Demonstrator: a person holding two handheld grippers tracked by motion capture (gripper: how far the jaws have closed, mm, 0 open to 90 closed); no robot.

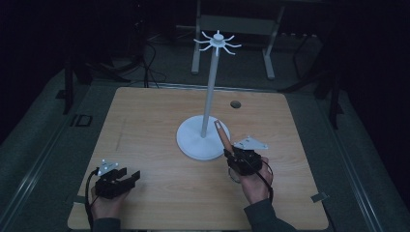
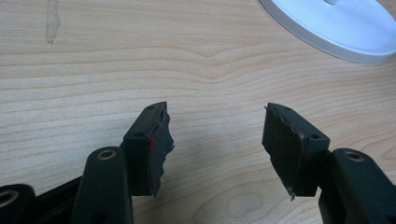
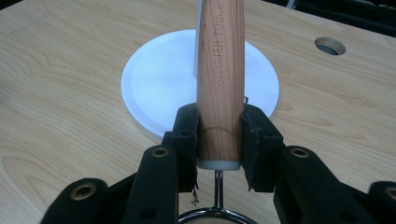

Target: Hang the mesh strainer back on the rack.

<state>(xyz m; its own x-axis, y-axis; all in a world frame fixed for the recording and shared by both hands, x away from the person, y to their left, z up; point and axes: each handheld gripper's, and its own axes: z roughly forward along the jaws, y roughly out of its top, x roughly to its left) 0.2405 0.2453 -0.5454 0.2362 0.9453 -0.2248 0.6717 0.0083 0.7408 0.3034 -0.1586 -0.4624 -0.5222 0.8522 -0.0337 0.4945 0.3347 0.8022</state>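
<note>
— So, what is on the table (image 1: 145,121)?

— Pale wood tabletop, dim room. Near its middle stands a white stand (image 1: 203,137): a round flat base, a thin upright pole, and a crown of short curved hooks at the top. Behind the base, toward the far edge, is a small round hole (image 1: 235,104) in the wood.

— Where are the hands?

— Both enter from the near edge in the high view. The left hand (image 1: 107,205) holds the left gripper (image 1: 130,178) low over the near-left part of the table, well apart from the stand. Its jaws are spread wide with bare wood between them; the left gripper view shows the same gap (image 2: 217,140), with the rim of the white base at the upper right.

— And the right?

— The right hand (image 1: 256,186) holds the right gripper (image 1: 227,153) just beside the near-right edge of the base. Its jaws are clamped on a wooden handle (image 3: 220,79), near the handle's lower end, which has a white cap. The handle points up and away, tilted toward the pole. Faint lettering runs along it, too blurred to read. Below the cap a thin metal stem (image 3: 217,189) leads to a round wire rim at the bottom edge of the right gripper view.
</note>
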